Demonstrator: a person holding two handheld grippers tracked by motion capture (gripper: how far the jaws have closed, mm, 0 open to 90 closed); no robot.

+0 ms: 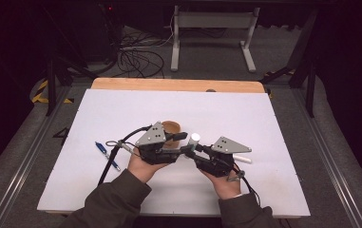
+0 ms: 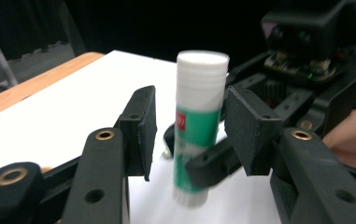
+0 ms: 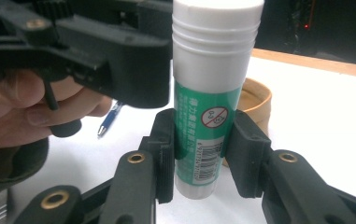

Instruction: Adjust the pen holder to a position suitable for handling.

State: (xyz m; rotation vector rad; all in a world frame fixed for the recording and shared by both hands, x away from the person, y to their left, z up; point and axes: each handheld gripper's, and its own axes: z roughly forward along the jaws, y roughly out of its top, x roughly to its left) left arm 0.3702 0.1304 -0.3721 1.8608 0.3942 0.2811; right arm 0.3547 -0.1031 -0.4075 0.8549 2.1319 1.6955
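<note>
Pen (image 1: pixel 106 155) and wooden bowl (image 1: pixel 171 127) flank the clamped glue stick (image 3: pixel 211 98).

I see the glue stick (image 1: pixel 195 138) upright between my two grippers, the bowl (image 1: pixel 171 127) just behind my left one, the pen (image 1: pixel 106 154) lying left on the tabletop (image 1: pixel 264 123).

White table (image 1: pixel 121 114), wooden strip along its far edge. Near centre: left gripper (image 1: pixel 184 137) and right gripper (image 1: pixel 191 148), each in a hand, jaws turned toward each other. Between them, an upright glue stick (image 1: pixel 195 138) with white cap. Round wooden bowl (image 1: pixel 171 127) just behind the left gripper. Blue pen (image 1: pixel 107 156) lying to the left. White cylinder (image 1: pixel 242 159) lying just right of the right gripper.
</note>
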